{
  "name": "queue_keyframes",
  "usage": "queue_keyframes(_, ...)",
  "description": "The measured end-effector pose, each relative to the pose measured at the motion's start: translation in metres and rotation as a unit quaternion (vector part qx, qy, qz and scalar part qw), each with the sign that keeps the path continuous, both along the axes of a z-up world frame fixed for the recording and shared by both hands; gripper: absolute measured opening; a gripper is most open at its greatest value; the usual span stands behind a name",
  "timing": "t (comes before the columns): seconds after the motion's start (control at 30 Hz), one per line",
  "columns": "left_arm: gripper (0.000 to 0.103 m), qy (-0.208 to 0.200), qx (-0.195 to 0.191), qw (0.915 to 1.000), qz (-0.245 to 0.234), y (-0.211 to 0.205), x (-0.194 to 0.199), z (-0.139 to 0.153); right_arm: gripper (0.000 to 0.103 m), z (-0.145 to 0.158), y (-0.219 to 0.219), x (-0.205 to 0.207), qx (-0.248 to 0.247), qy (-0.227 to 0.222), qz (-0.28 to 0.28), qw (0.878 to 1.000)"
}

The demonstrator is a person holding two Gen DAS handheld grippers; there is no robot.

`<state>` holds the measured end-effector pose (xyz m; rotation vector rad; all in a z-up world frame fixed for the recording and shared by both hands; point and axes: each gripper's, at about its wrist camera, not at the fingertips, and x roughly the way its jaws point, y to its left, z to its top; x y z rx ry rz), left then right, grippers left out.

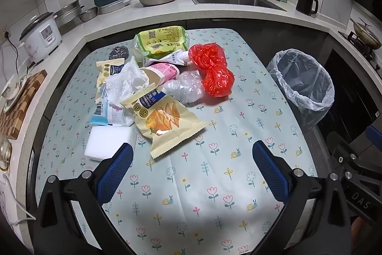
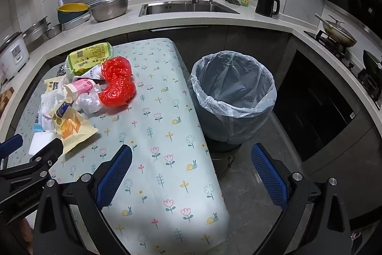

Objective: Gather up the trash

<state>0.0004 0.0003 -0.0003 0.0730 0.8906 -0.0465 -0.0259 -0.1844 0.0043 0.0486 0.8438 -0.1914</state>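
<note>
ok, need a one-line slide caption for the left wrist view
Open left gripper hovers over a floral tablecloth, facing a pile of wrappers and a red plastic bag; lined bin beside the table.

Floral-clothed table [image 1: 214, 183] bears a trash pile [image 1: 152, 87].

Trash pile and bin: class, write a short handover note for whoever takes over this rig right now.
Left gripper: open, empty, above the table near the yellow snack bag.
Right gripper: open, empty, over the table edge beside the bin.
Trash: heaped on the tablecloth, including the red plastic bag and green packet.
Done: nothing visibly; the lined bin looks empty.
Left: move every piece into the bin.
</note>
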Motion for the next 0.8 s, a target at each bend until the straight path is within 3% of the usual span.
queue_keyframes(0.8,0.096,-0.003,-0.003,1.0,0.004,-0.0025,0.0006,0.0018,0.096,0.0002,-0.0022,-0.0001,-0.001,-0.001,-0.001,1.0)
